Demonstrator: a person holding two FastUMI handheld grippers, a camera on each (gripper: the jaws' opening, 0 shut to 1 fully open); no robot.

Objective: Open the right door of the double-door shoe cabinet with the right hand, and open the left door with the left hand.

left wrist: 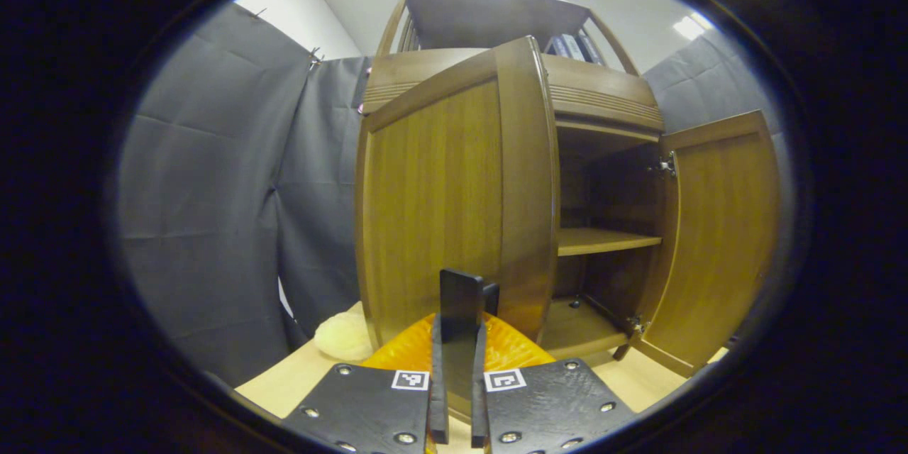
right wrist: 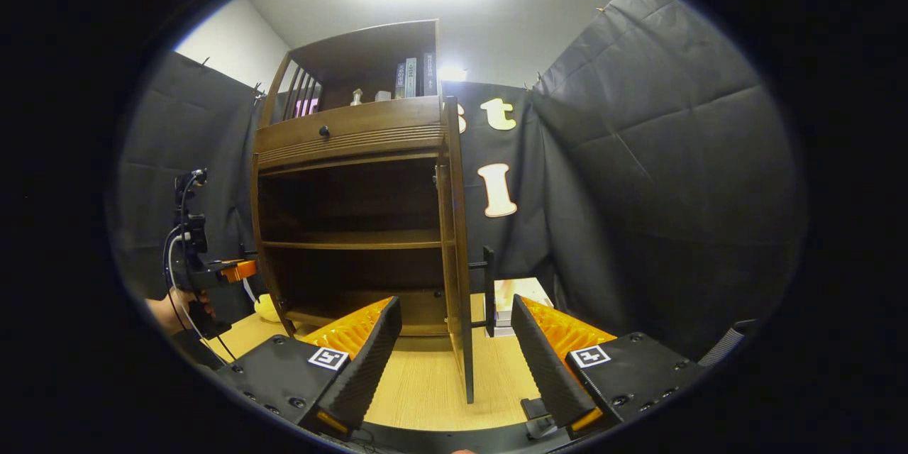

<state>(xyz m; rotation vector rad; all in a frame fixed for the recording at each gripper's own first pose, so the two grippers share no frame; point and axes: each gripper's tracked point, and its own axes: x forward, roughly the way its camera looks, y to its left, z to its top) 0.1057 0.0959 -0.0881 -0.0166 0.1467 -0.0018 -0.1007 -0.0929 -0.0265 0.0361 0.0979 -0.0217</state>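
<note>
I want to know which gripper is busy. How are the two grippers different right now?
The left gripper is shut on the left door's handle; the right gripper is open, holding nothing. The left gripper touches its door; the right gripper sits apart from the right door, straddling its edge. Both face the open cabinet.

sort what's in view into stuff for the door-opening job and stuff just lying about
Job:
- left door, its handle in the left hand-held gripper
- right door with handle
- right hand-held gripper, open

Lying about:
- books on top shelf
- pale yellow lump beside cabinet
</note>
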